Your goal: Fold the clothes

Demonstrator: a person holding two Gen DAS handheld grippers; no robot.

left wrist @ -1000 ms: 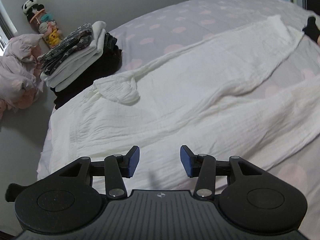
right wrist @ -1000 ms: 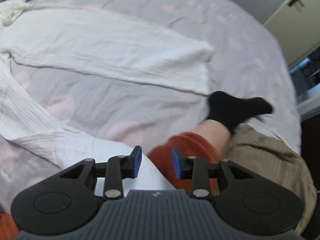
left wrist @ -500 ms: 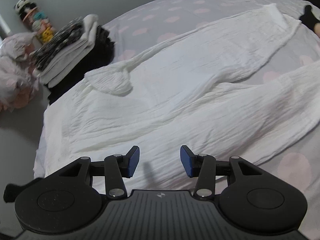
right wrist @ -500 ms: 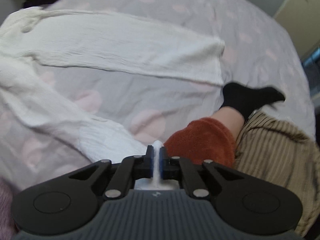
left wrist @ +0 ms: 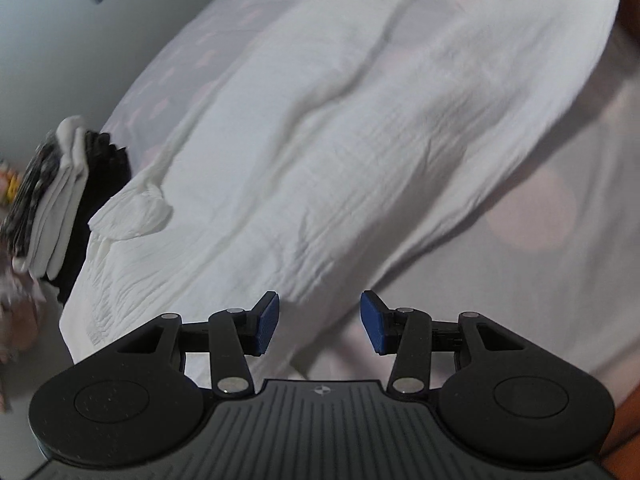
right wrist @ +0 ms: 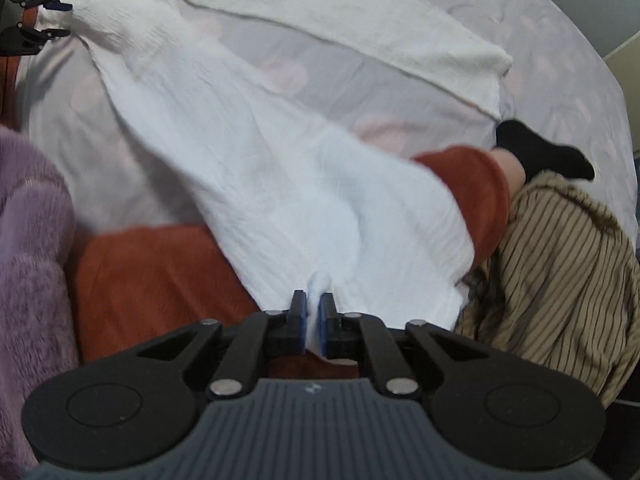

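Across the bed (right wrist: 560,20) the white trousers (left wrist: 340,152) lie spread and unfolded, one leg hem clamped in the right gripper (right wrist: 313,320), the left gripper (left wrist: 320,322) open near the waistband, a folded stack (left wrist: 56,188) beyond.

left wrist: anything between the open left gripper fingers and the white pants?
Nothing: in the left wrist view the left gripper hangs open right at the white pants edge, only bedsheet beneath.
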